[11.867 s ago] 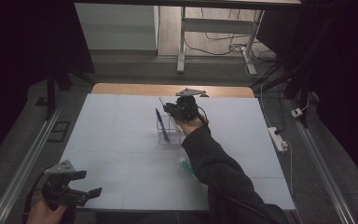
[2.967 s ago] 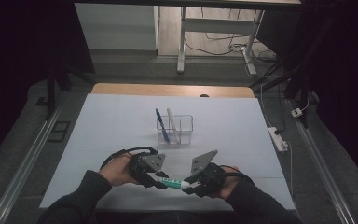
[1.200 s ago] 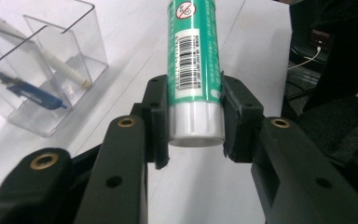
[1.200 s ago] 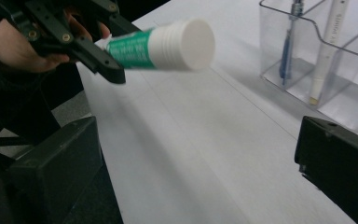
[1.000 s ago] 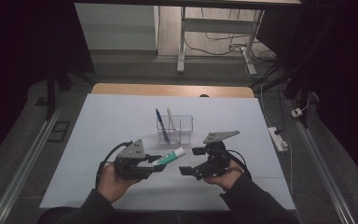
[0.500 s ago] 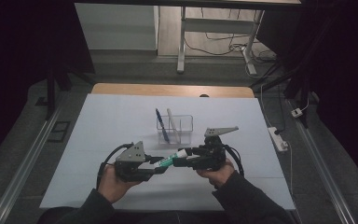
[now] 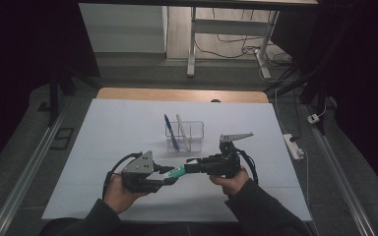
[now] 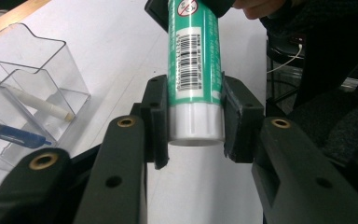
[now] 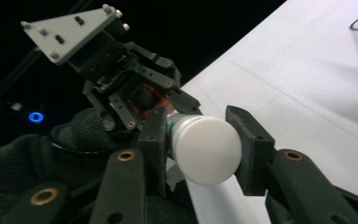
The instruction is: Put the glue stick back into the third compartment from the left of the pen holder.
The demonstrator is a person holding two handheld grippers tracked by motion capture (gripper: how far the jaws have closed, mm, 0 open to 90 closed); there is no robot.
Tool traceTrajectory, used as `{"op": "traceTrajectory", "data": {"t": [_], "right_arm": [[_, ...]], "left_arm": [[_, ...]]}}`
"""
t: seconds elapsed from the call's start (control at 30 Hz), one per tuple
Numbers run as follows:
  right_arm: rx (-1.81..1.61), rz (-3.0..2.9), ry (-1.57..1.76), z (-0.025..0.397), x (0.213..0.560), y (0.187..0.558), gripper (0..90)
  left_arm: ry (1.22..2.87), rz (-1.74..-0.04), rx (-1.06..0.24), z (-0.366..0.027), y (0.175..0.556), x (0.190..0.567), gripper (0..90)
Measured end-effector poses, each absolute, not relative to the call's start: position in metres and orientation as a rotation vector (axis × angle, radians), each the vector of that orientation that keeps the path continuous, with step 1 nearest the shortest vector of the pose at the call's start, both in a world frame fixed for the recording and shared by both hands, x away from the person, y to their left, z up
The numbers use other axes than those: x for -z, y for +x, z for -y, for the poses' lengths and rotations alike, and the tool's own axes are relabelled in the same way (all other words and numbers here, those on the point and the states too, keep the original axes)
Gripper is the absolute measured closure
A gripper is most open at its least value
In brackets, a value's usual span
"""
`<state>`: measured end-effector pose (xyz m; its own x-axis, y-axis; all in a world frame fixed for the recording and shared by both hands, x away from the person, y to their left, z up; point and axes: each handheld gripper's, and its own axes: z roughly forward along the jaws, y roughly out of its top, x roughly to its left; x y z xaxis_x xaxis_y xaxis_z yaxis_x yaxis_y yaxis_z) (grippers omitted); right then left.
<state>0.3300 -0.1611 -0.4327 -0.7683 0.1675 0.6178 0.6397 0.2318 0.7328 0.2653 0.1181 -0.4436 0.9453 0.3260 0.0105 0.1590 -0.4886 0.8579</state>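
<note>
A green glue stick (image 7: pixel 177 172) with white ends hangs level above the white table (image 7: pixel 103 137), near its front edge, between the two grippers. My left gripper (image 7: pixel 169 175) is shut on the stick's lower white end; in the left gripper view the pads (image 8: pixel 156 119) press the green barrel (image 8: pixel 193 56) from both sides. From the right, my right gripper (image 7: pixel 191 169) is shut on the other end. In the right gripper view its pads (image 9: pixel 251 144) clamp the white cap (image 9: pixel 205 149), with the left gripper (image 9: pixel 135 88) behind.
A clear plastic organizer (image 7: pixel 197 130) stands at mid-table, holding a blue pen (image 7: pixel 171 132) and a white pen (image 7: pixel 182 129). A white power strip (image 7: pixel 293 146) lies off the right edge. A wooden strip (image 7: pixel 182 94) runs along the back.
My right gripper has swung left to the free end of the stick and shut on its cap. The left gripper has kept its hold on the stick.
</note>
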Motion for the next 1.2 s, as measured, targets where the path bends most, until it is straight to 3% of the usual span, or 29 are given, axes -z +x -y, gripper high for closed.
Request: {"op": "traceTrajectory", "data": {"t": [0.3, 0.6, 0.73, 0.93, 1.2], "right_arm": [[1.519, 2.151, -0.735, 0.161, 0.426, 0.327, 64.6], [1.543, 2.275, -0.754, 0.164, 0.418, 0.326, 64.5], [1.562, 2.329, -0.758, 0.168, 0.411, 0.327, 64.5], [1.587, 2.395, -0.78, 0.174, 0.402, 0.331, 64.5], [1.6, 2.482, -0.824, 0.179, 0.394, 0.338, 64.5]], "left_arm": [[2.103, -0.357, -0.199, -0.115, 0.269, 0.447, 61.7], [2.118, -0.49, -0.21, -0.123, 0.268, 0.442, 27.0], [2.13, -0.571, -0.225, -0.133, 0.264, 0.442, 15.9], [2.112, -0.692, -0.235, -0.157, 0.255, 0.44, 6.5], [2.049, -0.815, -0.209, -0.194, 0.24, 0.441, 1.6]]}}
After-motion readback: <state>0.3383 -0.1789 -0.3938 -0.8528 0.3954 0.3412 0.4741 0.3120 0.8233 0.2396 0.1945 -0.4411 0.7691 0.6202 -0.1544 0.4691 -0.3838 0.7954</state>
